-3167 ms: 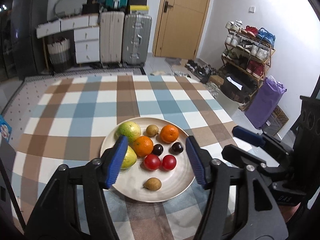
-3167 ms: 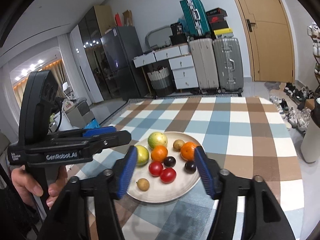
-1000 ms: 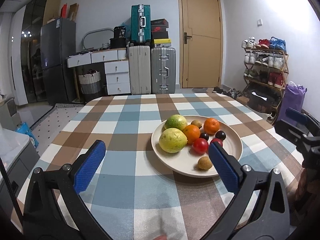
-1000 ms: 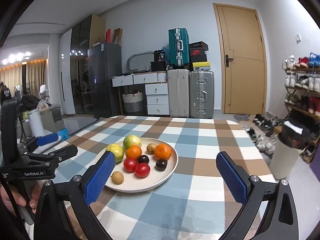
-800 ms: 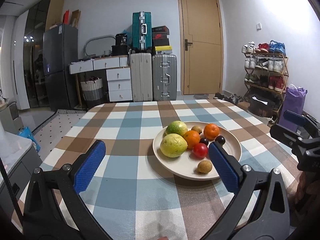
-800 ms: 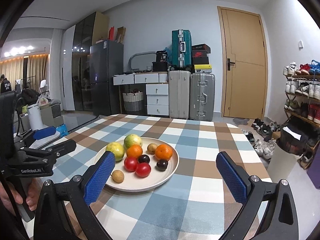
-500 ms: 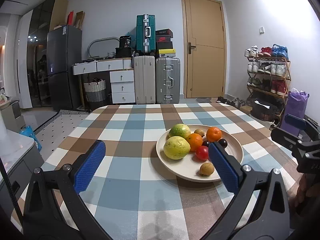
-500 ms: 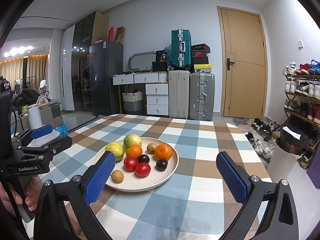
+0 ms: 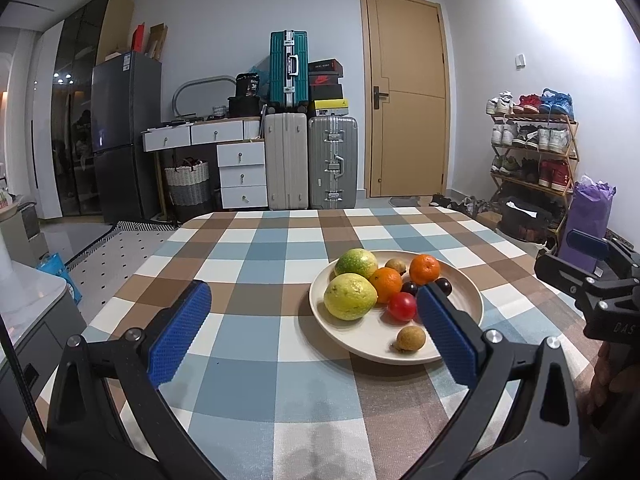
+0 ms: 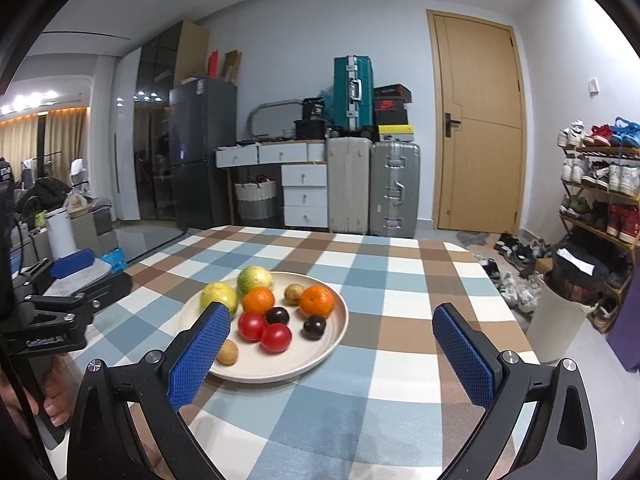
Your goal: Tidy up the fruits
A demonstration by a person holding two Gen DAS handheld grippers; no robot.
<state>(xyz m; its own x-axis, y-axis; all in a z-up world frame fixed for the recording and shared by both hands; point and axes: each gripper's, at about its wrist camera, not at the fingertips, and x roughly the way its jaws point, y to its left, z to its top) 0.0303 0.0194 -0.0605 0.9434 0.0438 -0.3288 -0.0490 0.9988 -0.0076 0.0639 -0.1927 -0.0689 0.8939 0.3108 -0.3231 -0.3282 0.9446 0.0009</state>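
the left gripper (image 9: 310, 330) hangs low over the near edge of the checked table (image 9: 256, 264), its blue fingers (image 9: 178, 332) wide apart and holding nothing. the right gripper (image 10: 334, 354) is just the same, spread wide and empty. past them, the cream plate (image 10: 320, 344) sits toward the right edge. on it, from near to far: a small brown fruit (image 10: 227, 352), two red tomatoes (image 10: 276, 338), dark plums (image 10: 314, 326), oranges (image 10: 317, 301) and yellow-green fruits (image 10: 255, 279).

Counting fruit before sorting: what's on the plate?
On the plate: two yellow-green fruits, two oranges, two tomatoes, two dark plums, two small brown fruits. The right tongs' finger covers the near-left rim.
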